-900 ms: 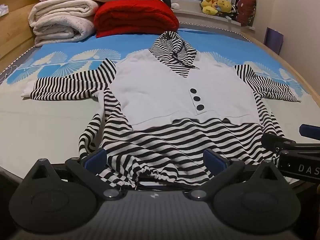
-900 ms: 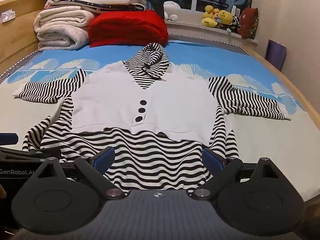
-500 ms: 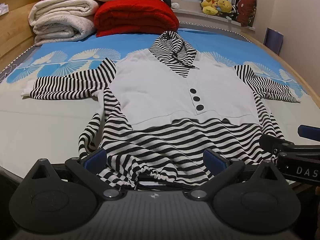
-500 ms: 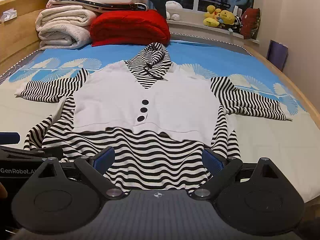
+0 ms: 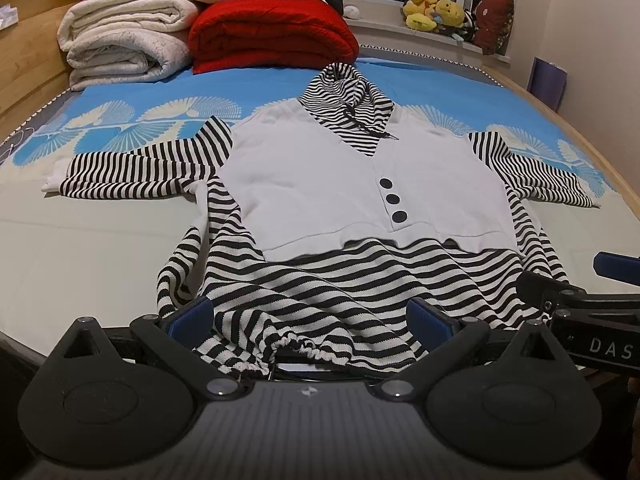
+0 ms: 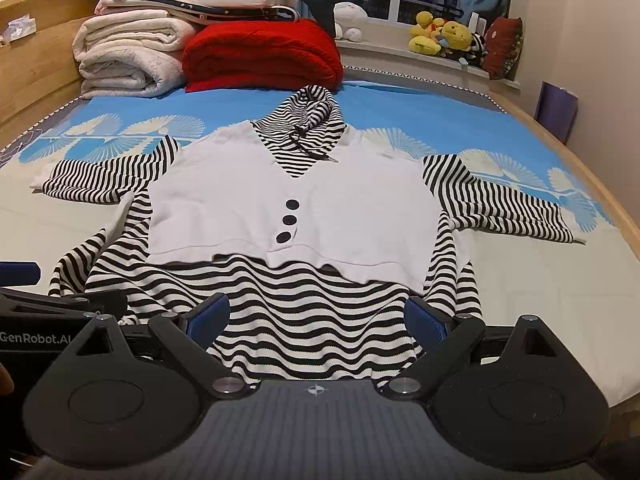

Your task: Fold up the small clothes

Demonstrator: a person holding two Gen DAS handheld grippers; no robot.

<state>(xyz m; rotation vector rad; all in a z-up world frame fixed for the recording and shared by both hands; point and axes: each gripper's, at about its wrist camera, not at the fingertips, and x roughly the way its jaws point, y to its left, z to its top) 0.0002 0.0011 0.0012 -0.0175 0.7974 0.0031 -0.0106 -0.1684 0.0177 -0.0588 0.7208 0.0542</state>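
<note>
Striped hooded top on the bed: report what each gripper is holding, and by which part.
Nothing is held. The left gripper and right gripper are both open, fingers spread either side of the bottom hem of the striped hooded top, which lies flat on the bed.

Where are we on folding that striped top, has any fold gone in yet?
Done: the striped top lies spread face up on the bed, both sleeves out to the sides. In hand: the left gripper and right gripper sit open at the bottom hem, fabric between the fingers but not pinched. Left: every fold; sleeves, hood and body all look unfolded.
</note>
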